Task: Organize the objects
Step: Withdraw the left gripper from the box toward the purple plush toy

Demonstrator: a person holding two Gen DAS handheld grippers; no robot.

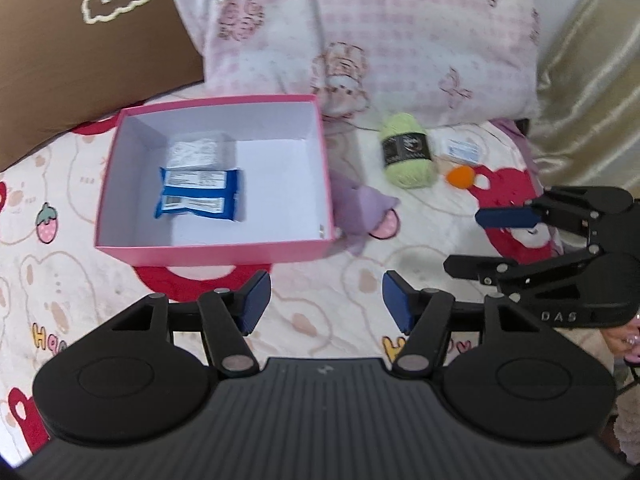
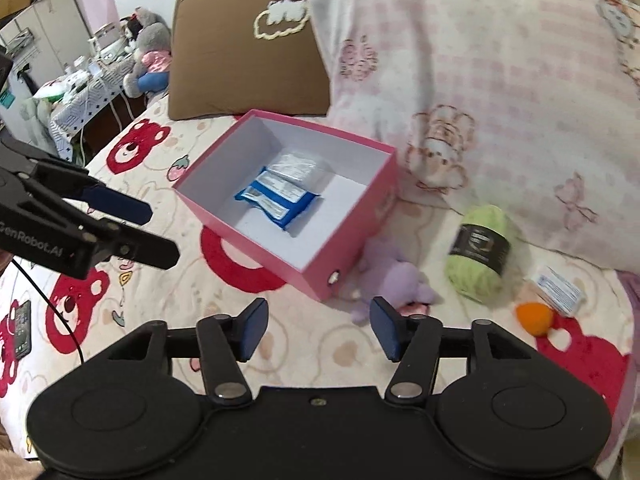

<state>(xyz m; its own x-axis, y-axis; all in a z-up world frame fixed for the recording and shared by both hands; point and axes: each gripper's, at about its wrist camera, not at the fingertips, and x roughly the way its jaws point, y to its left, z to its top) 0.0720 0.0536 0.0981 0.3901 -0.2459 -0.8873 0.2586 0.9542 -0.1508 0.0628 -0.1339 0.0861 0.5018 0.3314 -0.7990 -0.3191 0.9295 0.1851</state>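
A pink box point(image 1: 208, 254) point(image 2: 352, 240) with a white inside sits on the bed. A blue snack packet point(image 1: 198, 194) point(image 2: 276, 198) and a clear wrapped packet point(image 1: 196, 150) point(image 2: 294, 166) lie in it. To its right lie a purple plush toy point(image 1: 366, 208) point(image 2: 390, 278), a green yarn skein point(image 1: 408, 150) point(image 2: 480, 248), an orange ball point(image 1: 460, 176) point(image 2: 534, 318) and a small white-blue packet point(image 1: 462, 150) point(image 2: 558, 288). My left gripper point(image 1: 326, 306) point(image 2: 154, 232) hovers open and empty in front of the box. My right gripper point(image 2: 320, 328) point(image 1: 472, 240) is open and empty near the plush toy.
A brown pillow point(image 1: 80, 60) point(image 2: 240, 56) and a pink checked pillow point(image 1: 380, 32) point(image 2: 500, 100) lie behind the box. A phone point(image 2: 22, 332) rests at the bed's left edge. A cluttered desk point(image 2: 88, 92) with a plush stands beyond it.
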